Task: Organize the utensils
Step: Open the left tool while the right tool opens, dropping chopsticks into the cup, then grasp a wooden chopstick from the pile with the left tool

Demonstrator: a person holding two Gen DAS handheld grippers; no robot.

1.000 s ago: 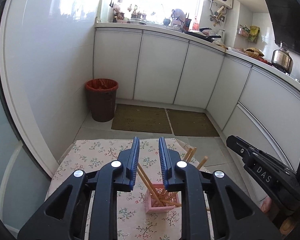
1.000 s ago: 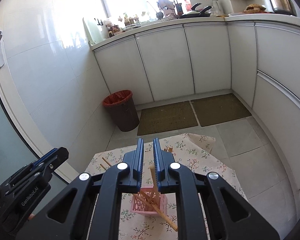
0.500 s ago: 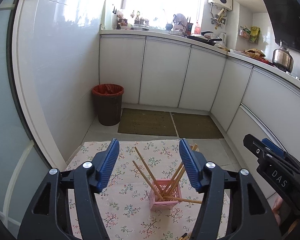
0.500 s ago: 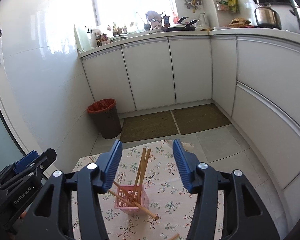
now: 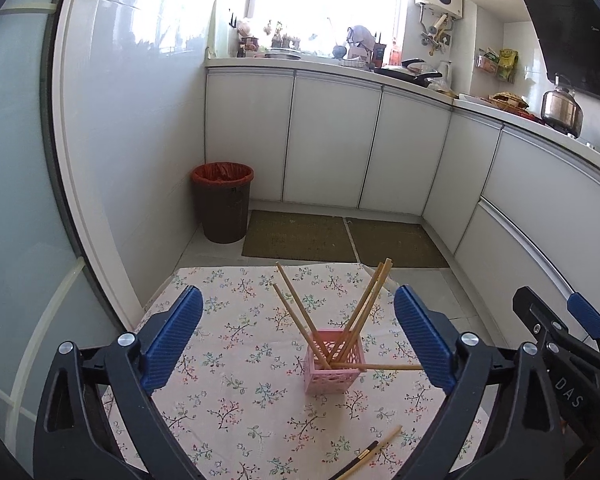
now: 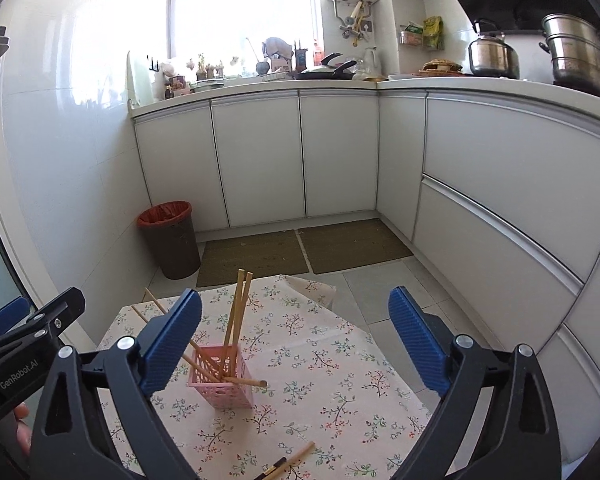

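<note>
Both claws are spreading wide with nothing between their pads: the left claw (image 5: 298, 338) is hanging near of the pink basket (image 5: 333, 366), which is standing on the floral worktop (image 5: 236, 408) with chopsticks (image 5: 296, 312) fanning out of it. Seen past the right claw (image 6: 296, 344), the basket (image 6: 224, 376) is sitting toward its left pad, while loose chopsticks (image 6: 290, 462) are lying on the cloth nearer still.

Wooden chopsticks (image 5: 364, 312), perforated plastic basket (image 5: 332, 376)

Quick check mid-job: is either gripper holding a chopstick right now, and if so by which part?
Nothing is held. The left gripper and right gripper are both opening with nothing pressed between the pads; the chopsticks stand in the pink basket.
</note>
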